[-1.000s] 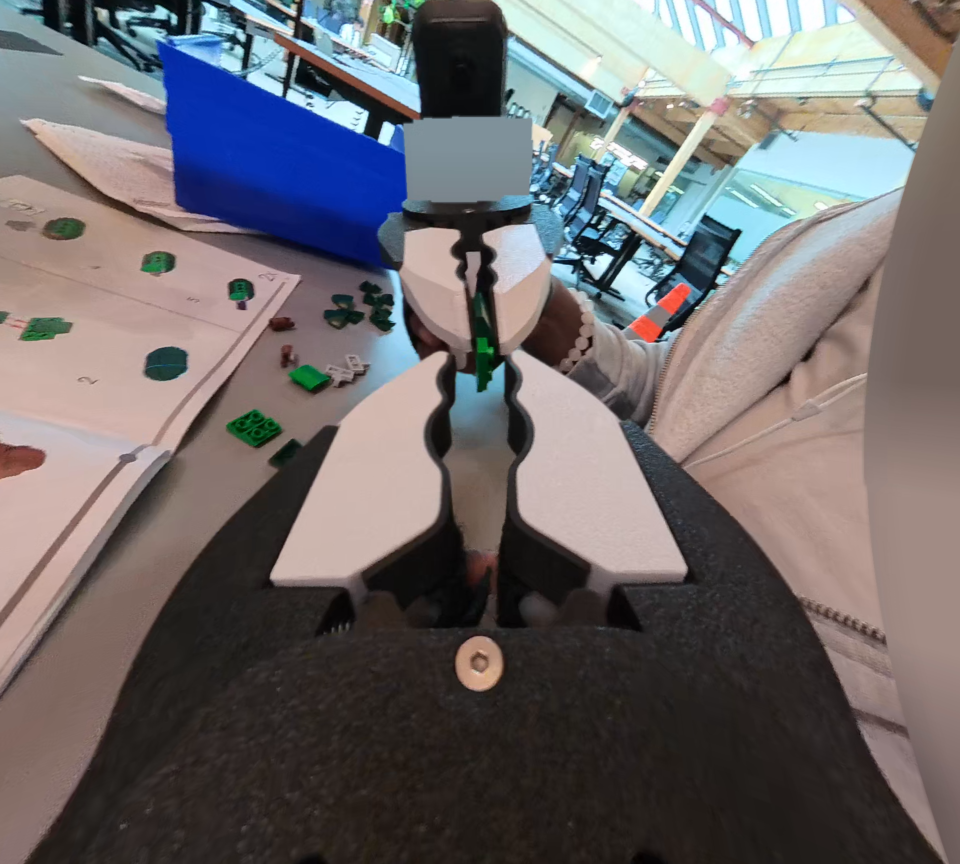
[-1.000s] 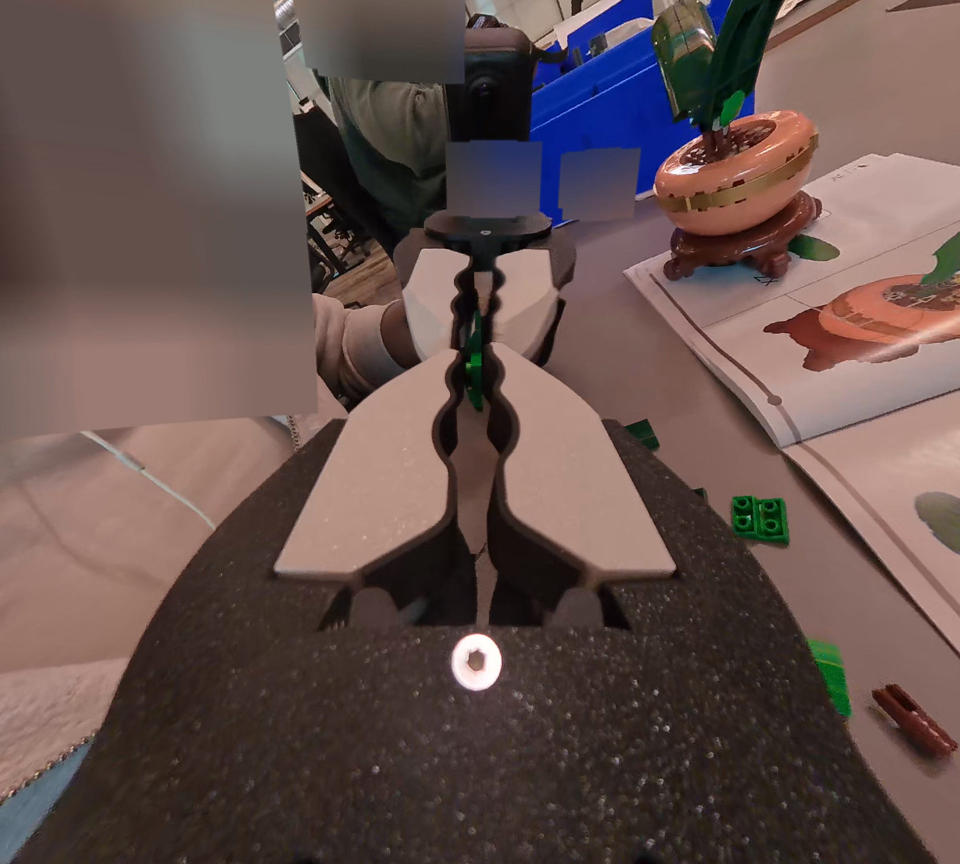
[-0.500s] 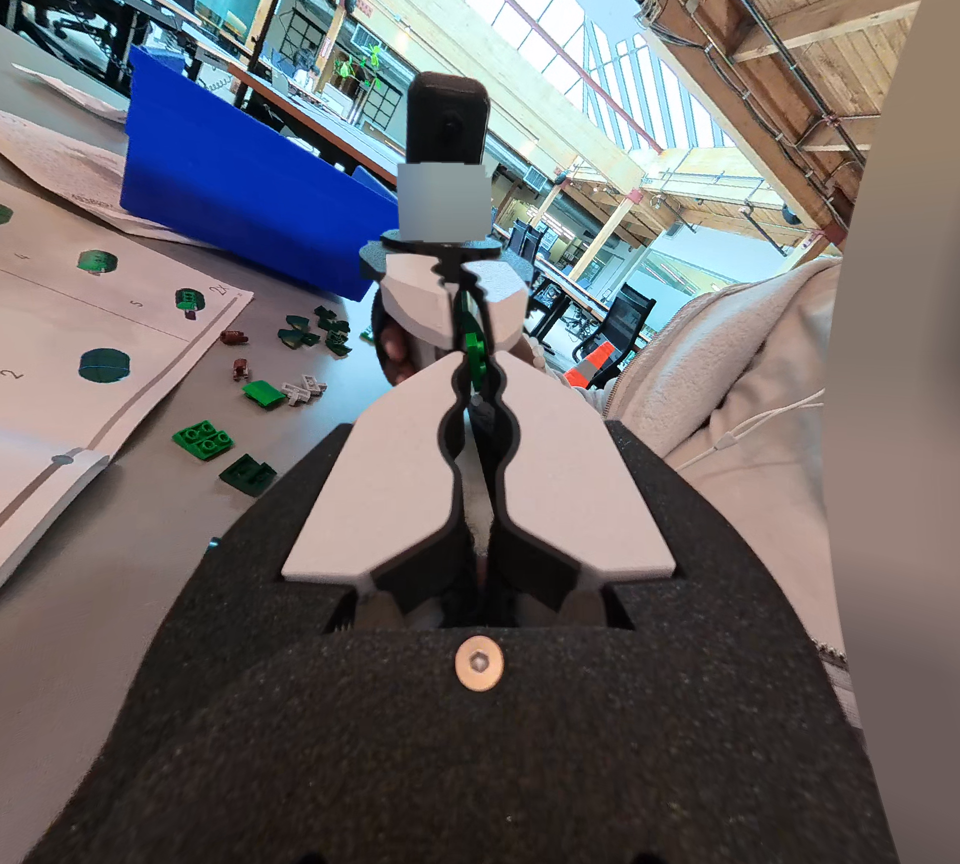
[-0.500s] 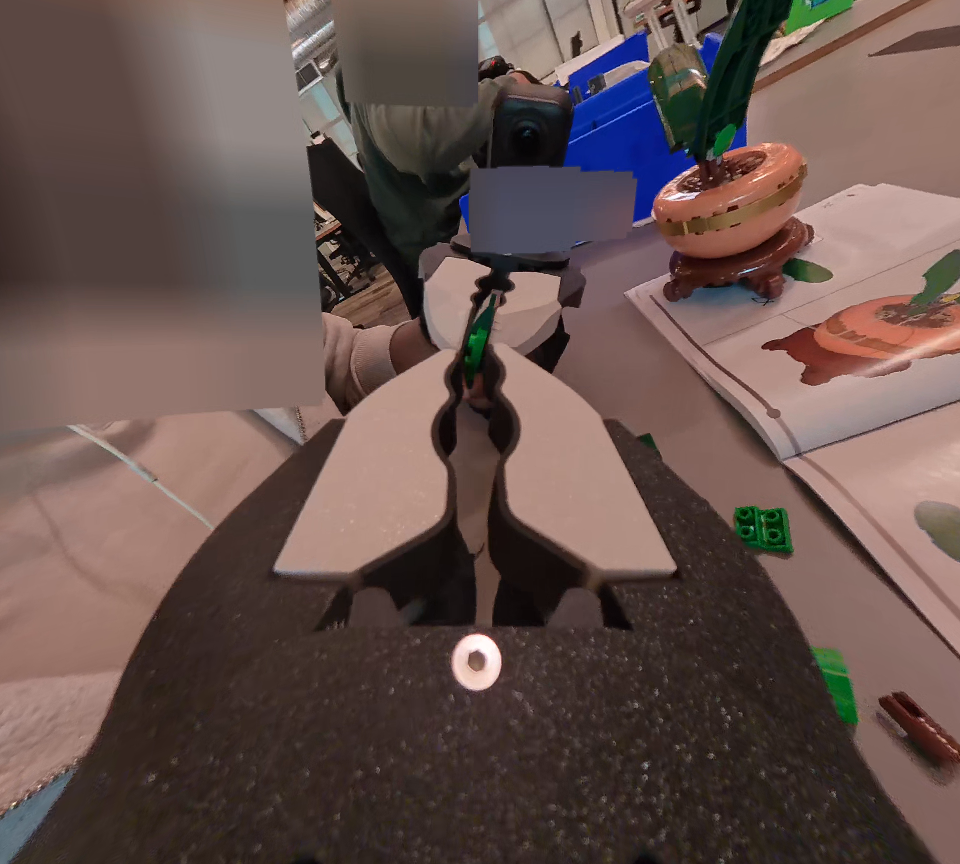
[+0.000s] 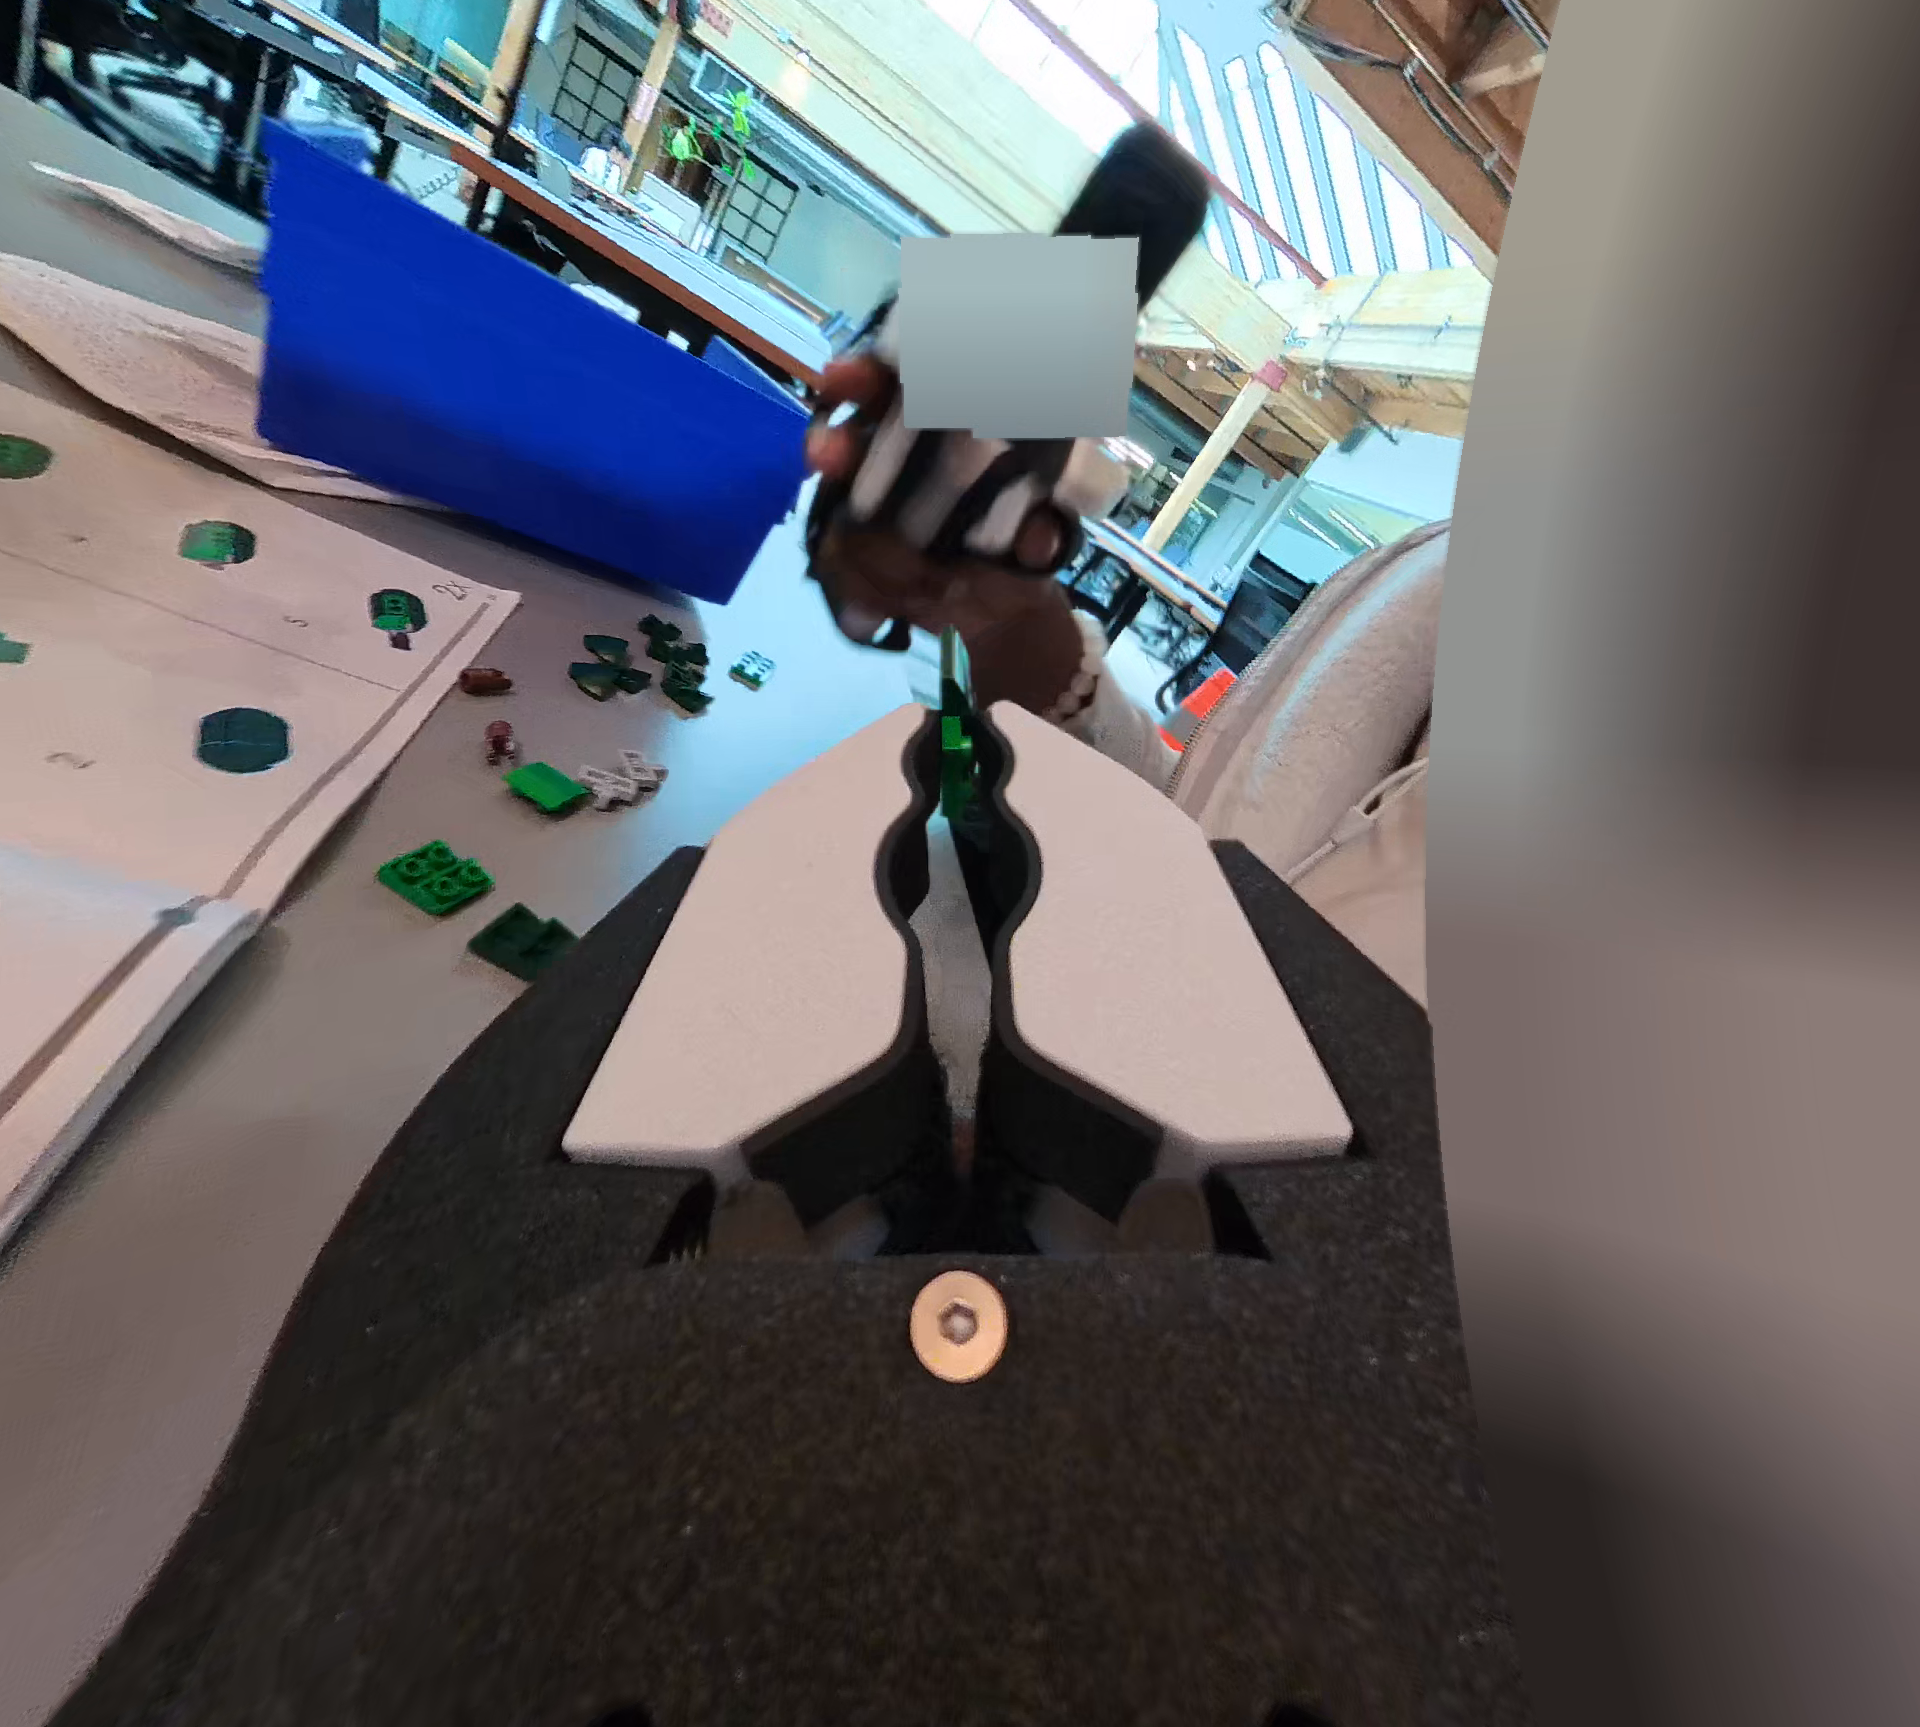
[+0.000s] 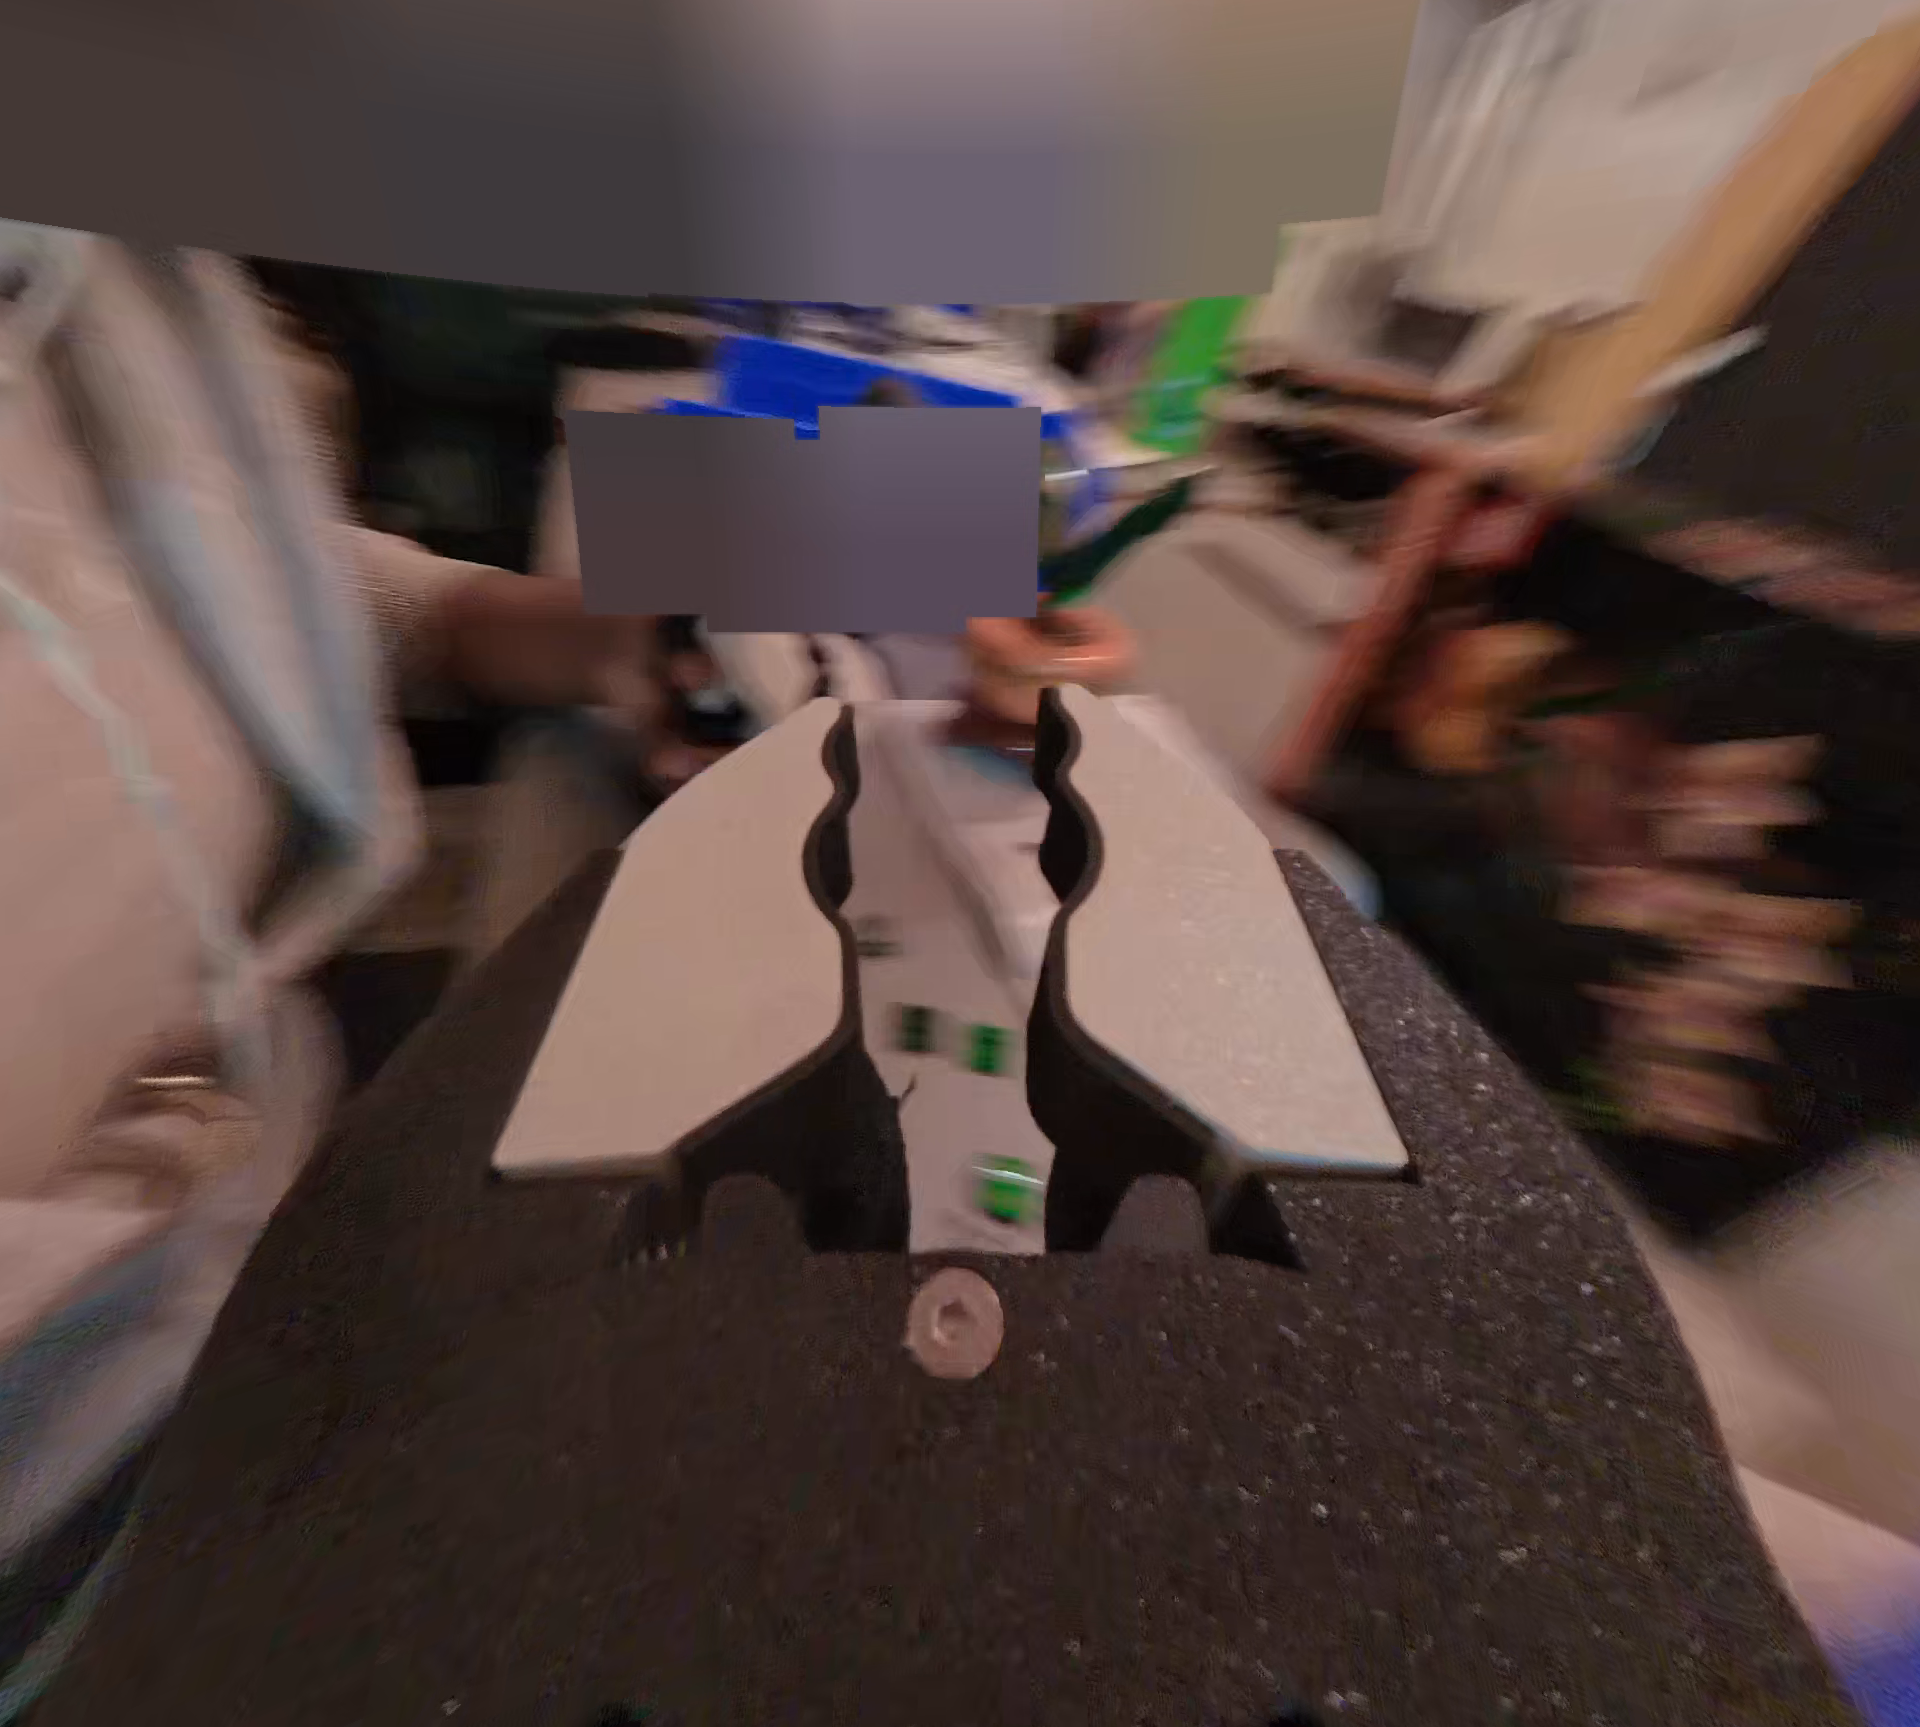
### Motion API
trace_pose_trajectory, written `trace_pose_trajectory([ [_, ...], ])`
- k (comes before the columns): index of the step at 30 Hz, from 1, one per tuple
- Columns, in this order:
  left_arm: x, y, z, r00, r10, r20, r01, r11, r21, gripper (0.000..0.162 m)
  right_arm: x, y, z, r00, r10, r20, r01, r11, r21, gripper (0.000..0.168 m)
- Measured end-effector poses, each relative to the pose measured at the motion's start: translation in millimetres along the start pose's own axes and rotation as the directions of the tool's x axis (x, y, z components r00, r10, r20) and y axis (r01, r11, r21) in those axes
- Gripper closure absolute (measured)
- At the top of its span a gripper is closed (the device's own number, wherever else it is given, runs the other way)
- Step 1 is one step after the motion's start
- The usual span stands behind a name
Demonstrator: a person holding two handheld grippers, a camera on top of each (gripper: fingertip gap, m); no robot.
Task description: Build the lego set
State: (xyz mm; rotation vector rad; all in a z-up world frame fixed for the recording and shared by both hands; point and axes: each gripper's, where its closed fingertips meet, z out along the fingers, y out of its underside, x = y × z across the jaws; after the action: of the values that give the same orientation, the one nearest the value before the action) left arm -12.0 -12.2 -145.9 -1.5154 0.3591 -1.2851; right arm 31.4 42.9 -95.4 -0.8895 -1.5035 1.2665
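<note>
Between the pressed-together fingertips of the left gripper (image 5: pixel 957 721), left wrist view: small green lego assembly (image 5: pixel 956 758) pinched above the grey table (image 5: pixel 727 742); best kept clamped and level while the next piece is fetched from the loose green bricks (image 5: pixel 434 875) beside the instruction booklet (image 5: pixel 208 690) and blue bin (image 5: pixel 499 389), well clear. Right wrist view, heavily blurred: right gripper (image 6: pixel 945 716) spread and empty, booklet page beneath, nothing obstructing that I can make out.

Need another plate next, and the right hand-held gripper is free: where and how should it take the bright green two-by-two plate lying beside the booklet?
Grip the bright green plate across two opposite side edges, coming from above. It lies flat, studs up, on the table, apart from its neighbours; only the thin edges offer parallel faces.
</note>
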Motion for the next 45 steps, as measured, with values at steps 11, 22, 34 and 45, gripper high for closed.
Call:
trace_pose_trajectory([
  [11, -15.6, 0.1, -1.9, 0.996, 0.006, 0.085, -0.005, 1.000, -0.008, 0.157, 26.5, 61.9, -101.9, 0.909, -0.099, -0.405, -0.053, 0.936, -0.347, 0.168],
  [22, -19.8, 3.3, 0.4, 0.993, 0.020, 0.116, -0.015, 0.999, -0.036, 0.157, 37.1, 160.9, -75.4, 0.891, 0.135, -0.434, -0.409, 0.654, -0.636, 0.141],
  [34, -15.6, 6.7, 0.9, 0.995, 0.023, 0.097, -0.018, 0.998, -0.053, 0.157, 15.2, 163.3, -65.4, 0.887, 0.282, -0.367, -0.463, 0.539, -0.704, 0.148],
  [45, -15.7, 8.5, 1.9, 0.995, 0.022, 0.099, -0.016, 0.998, -0.063, 0.157, 27.8, 162.7, -70.0, 0.938, 0.215, -0.272, -0.347, 0.573, -0.743, 0.159],
])
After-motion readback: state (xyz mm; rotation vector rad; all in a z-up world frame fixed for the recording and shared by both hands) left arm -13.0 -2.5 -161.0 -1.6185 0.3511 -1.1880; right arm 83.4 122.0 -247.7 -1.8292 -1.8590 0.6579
